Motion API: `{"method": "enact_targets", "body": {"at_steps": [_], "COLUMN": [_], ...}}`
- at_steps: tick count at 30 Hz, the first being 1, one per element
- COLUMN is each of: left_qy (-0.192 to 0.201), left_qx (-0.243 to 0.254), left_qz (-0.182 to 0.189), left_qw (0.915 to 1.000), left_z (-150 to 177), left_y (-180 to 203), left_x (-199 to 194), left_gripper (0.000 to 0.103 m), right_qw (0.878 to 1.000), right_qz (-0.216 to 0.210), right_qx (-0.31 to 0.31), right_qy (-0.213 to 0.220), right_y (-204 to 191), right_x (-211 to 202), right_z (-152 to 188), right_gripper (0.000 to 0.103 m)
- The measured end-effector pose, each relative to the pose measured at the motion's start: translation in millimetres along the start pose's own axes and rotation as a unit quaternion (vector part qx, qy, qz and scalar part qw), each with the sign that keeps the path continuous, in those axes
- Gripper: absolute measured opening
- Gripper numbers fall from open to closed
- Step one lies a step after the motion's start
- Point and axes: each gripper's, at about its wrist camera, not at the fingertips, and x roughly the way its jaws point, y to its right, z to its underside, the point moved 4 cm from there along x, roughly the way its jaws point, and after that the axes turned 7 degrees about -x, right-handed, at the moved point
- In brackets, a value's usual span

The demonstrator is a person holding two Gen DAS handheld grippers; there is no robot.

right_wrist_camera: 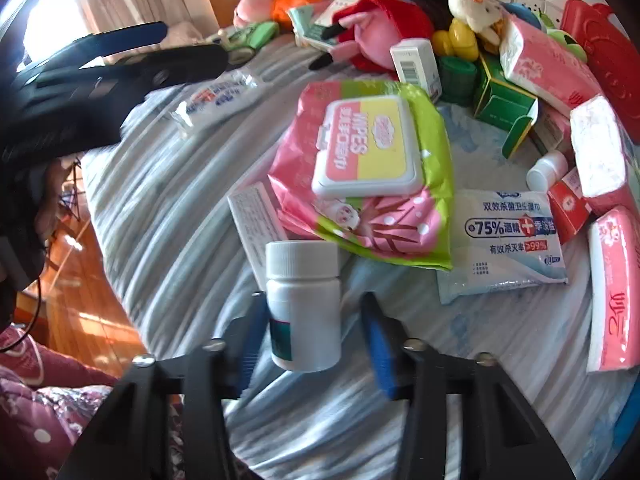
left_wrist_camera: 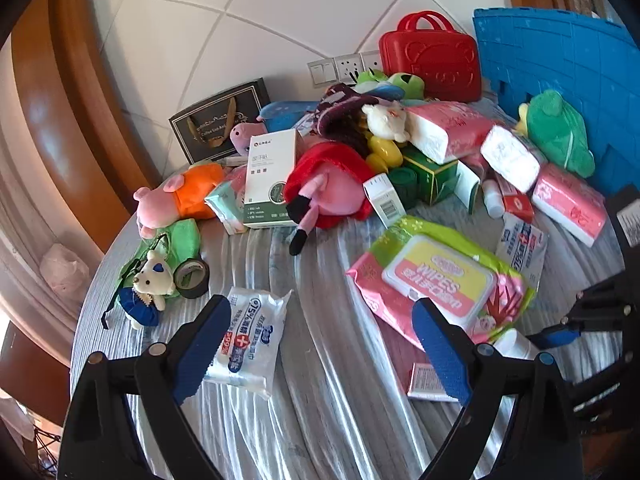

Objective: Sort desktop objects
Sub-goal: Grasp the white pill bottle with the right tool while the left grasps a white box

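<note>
A pile of toys, tissue packs and boxes covers the far half of the round table [left_wrist_camera: 320, 360]. My left gripper [left_wrist_camera: 320, 344] is open and empty above the near table, between a white alcohol-wipe sachet [left_wrist_camera: 248, 336] on its left and a pink-green wipes pack [left_wrist_camera: 440, 280] on its right. In the right wrist view my right gripper [right_wrist_camera: 312, 332] stands around an upright white pill bottle [right_wrist_camera: 304, 308]; the jaws are apart from its sides with a small gap. The wipes pack [right_wrist_camera: 368, 168] lies just beyond the bottle. The left gripper [right_wrist_camera: 120, 64] shows at upper left.
A blue crate [left_wrist_camera: 560, 72] and red toy case [left_wrist_camera: 432, 60] stand at the back right. Pink tissue packs [left_wrist_camera: 568, 204], a green box [left_wrist_camera: 432, 172], a pig plush [left_wrist_camera: 328, 184], a tape roll [left_wrist_camera: 192, 276] and a small bear [left_wrist_camera: 152, 280] lie around. Another alcohol-wipe pack [right_wrist_camera: 508, 240] lies right of the bottle.
</note>
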Motion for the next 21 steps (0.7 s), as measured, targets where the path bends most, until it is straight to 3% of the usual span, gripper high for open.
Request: {"method": "enact_targets", "body": {"at_steps": [5, 8, 10, 14, 16, 19, 21], "left_qy": [-0.010, -0.010, -0.013, -0.033, -0.056, -0.085, -0.077], "left_qx": [0.062, 0.130, 0.178, 0.269, 0.311, 0.363, 0.387], "left_qz": [0.076, 0.130, 0.172, 0.254, 0.296, 0.338, 0.349], "left_qw": [0.9951, 0.9829, 0.9688, 0.9285, 0.9015, 0.8640, 0.8500], "left_z": [20.5, 28.4, 33.0, 46.5, 57.6, 73.8, 76.1], "left_y": [12.4, 26.5, 37.8, 62.2, 73.3, 83.1, 84.5], "left_x": [3.1, 1.9, 0.3, -0.3, 2.7, 9.5, 11.8], "left_gripper": [0.093, 0.093, 0.093, 0.089, 0.075, 0.061, 0.061], "right_qw": [1.000, 1.000, 1.000, 1.000, 0.999, 0.999, 0.998], "right_qz": [-0.009, -0.015, -0.008, -0.004, 0.000, 0.007, 0.012], "right_qx": [-0.021, -0.014, -0.009, 0.013, 0.021, 0.034, 0.046], "right_qy": [-0.017, -0.017, -0.020, -0.025, -0.027, -0.028, -0.028], "right_y": [-2.4, 2.3, 5.7, 12.5, 14.2, 13.6, 14.1], "right_x": [5.1, 2.0, -0.6, -2.0, -2.1, -4.1, -4.2], "right_z": [-1.2, 0.0, 2.3, 6.3, 7.0, 7.0, 4.6], "right_gripper": [0.034, 0.034, 0.034, 0.034, 0.034, 0.034, 0.034]}}
